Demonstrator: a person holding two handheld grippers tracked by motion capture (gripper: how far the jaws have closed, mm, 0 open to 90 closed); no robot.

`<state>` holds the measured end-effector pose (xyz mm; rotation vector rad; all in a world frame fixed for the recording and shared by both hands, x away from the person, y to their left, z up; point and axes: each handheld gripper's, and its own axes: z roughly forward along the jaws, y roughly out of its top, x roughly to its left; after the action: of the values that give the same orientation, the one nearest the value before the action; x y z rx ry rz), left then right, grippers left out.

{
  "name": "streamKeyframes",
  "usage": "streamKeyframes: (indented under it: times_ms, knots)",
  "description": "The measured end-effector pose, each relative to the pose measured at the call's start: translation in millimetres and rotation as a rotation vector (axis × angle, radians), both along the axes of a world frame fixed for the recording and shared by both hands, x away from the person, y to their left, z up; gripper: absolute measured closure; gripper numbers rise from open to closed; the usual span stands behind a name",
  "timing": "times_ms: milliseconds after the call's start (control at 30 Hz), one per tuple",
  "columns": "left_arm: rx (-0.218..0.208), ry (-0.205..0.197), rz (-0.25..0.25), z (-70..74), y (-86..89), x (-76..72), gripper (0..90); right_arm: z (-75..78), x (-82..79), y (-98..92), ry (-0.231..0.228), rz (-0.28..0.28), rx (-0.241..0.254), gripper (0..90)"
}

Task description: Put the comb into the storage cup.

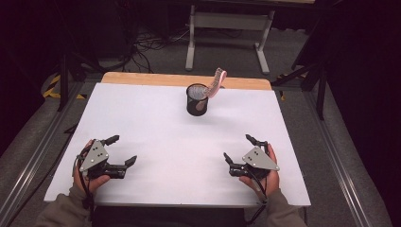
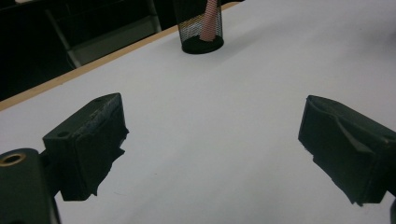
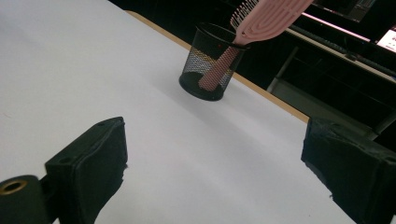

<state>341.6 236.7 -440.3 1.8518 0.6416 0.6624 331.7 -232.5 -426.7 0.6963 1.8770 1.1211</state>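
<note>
Pink hairbrush (image 1: 215, 83) stands handle-down in the black mesh cup (image 1: 196, 100), head tilted over the cup's rim, cup near the far edge of the white tabletop (image 1: 175, 142). Left gripper (image 1: 124, 150) and right gripper (image 1: 238, 148) both sit well short of the cup, near the front edge, jaws spread wide, holding nothing.

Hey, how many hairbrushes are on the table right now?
1. The pink hairbrush stands handle-down in the black mesh cup near the table's far edge, leaning over the rim. Nothing else shows through the mesh.
</note>
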Motion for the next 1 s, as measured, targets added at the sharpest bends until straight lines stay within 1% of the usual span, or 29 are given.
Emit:
streamKeyframes:
  times_ms: [67, 133, 400, 467, 533, 567, 600, 667, 733, 800, 900, 1000]
  knots:
    - [-0.003, -0.002, 0.0, 0.4, 0.0, -0.3, 8.5, -2.8, -1.6, -4.4, -0.012, -0.006, 0.014, 8.0]
    - [-0.003, -0.001, 0.001, 0.3, 0.5, 0.2, 8.5, -5.7, -2.4, -8.9, -0.006, -0.014, 0.025, 8.0]
    - [-0.004, 0.003, 0.0, -0.6, 1.1, 2.5, 8.5, -15.8, -4.3, -26.1, 0.024, -0.049, 0.038, 5.1]
    - [-0.01, 0.006, 0.005, -0.4, 1.9, 2.9, 8.5, -18.5, -5.2, -29.8, 0.037, -0.047, 0.054, 3.8]
    - [-0.007, 0.006, 0.007, 0.1, 2.1, 2.7, 8.5, -19.4, -5.3, -30.7, 0.041, -0.046, 0.052, 3.8]
    - [-0.003, -0.003, 0.01, 0.7, 2.4, 2.1, 8.5, -21.0, -6.0, -32.0, 0.04, -0.045, 0.051, 3.8]
    - [-0.003, -0.003, 0.01, 0.7, 2.4, 2.1, 8.4, -21.0, -6.0, -32.0, 0.04, -0.045, 0.051, 3.8]
    - [0.0, 0.002, 0.016, -0.3, 3.2, 1.4, 8.4, -20.2, -5.9, -32.8, 0.034, -0.043, 0.065, 3.8]
    - [0.002, 0.005, 0.018, -0.6, 3.7, 0.5, 8.4, -19.6, -5.0, -33.1, 0.037, -0.038, 0.084, 3.8]
    - [0.002, 0.002, 0.021, 0.3, 3.5, -0.3, 8.4, -19.7, -4.6, -32.7, 0.036, -0.037, 0.084, 3.9]
    - [0.005, -0.006, 0.017, 1.1, 0.7, -0.2, 8.4, -20.5, -4.4, -32.3, 0.038, -0.033, 0.079, 3.9]
    - [0.017, -0.001, 0.009, -0.5, -1.4, -0.5, 8.4, -20.4, -3.7, -32.4, 0.046, -0.035, 0.088, 4.1]
